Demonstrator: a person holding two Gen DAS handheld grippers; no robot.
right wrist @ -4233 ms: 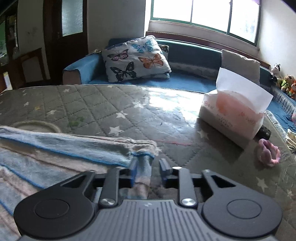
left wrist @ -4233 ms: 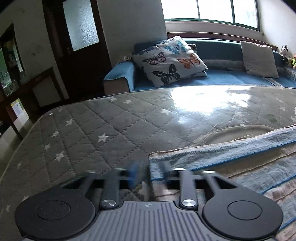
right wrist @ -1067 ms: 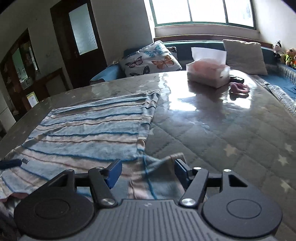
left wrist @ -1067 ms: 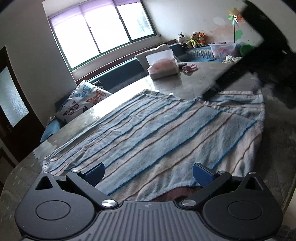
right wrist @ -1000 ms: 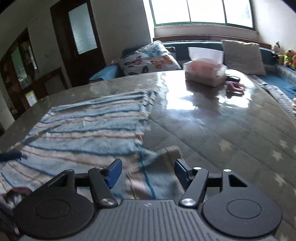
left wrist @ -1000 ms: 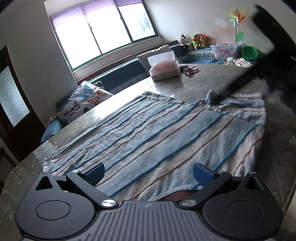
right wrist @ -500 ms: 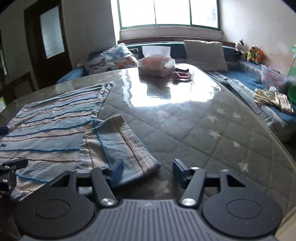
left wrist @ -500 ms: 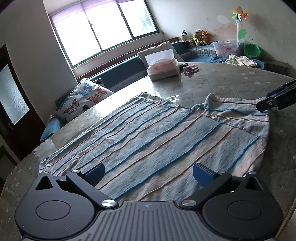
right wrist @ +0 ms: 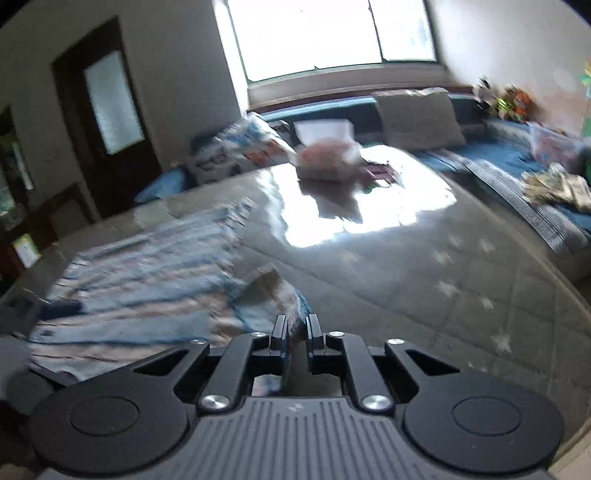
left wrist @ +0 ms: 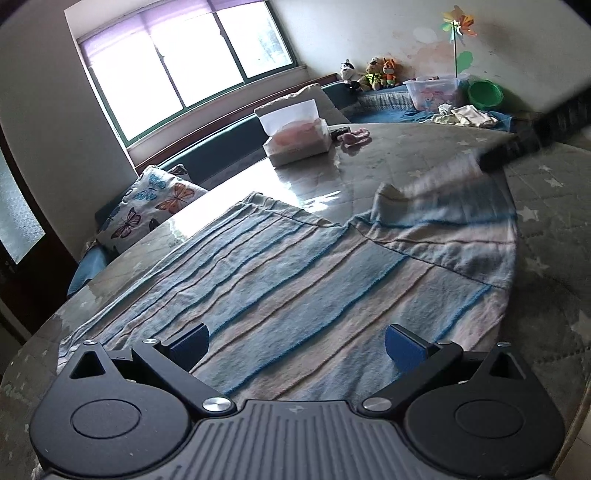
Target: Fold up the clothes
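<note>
Striped garment [left wrist: 295,280], blue/pink/beige knit, lies spread flat over most of the near half of the desk [left wrist: 546,206], a glass-topped surface w/ grey quilted star-print cover under it. One flap or sleeve [left wrist: 436,206] on the garment's far right side is raised off the desk, blurred in the left wrist view.

Left gripper [left wrist: 295,341]: fingers [left wrist: 190,341] spread wide, nothing between them, hovering low over the garment's near edge. Blue pads visible both sides, not touching cloth as far as can be told.

Right gripper [right wrist: 295,328]: fingers have just been closing and now sit nearly pressed together, pinching a fold of the striped garment's edge [right wrist: 291,306] between the pads. Cloth bunches up just ahead of the fingertips. Right wrist view is heavily motion-blurred. In the left wrist view the same gripper shows as a dark blurred bar [left wrist: 517,147] at upper right, meeting the raised flap.

Far end of desk: tissue box [left wrist: 297,136] w/ a white sheet sticking up, small pink item [left wrist: 354,136] just beside it, a dark object between them, too small to ID.

Beyond the desk: blue sofa bench under the window [left wrist: 184,66], butterfly-print cushion [left wrist: 155,199] at left, plain cushion behind the tissue box, plush toys [left wrist: 369,74] in the corner, clear bin [left wrist: 436,92] and green bowl [left wrist: 485,92] near a pinwheel [left wrist: 458,22].
</note>
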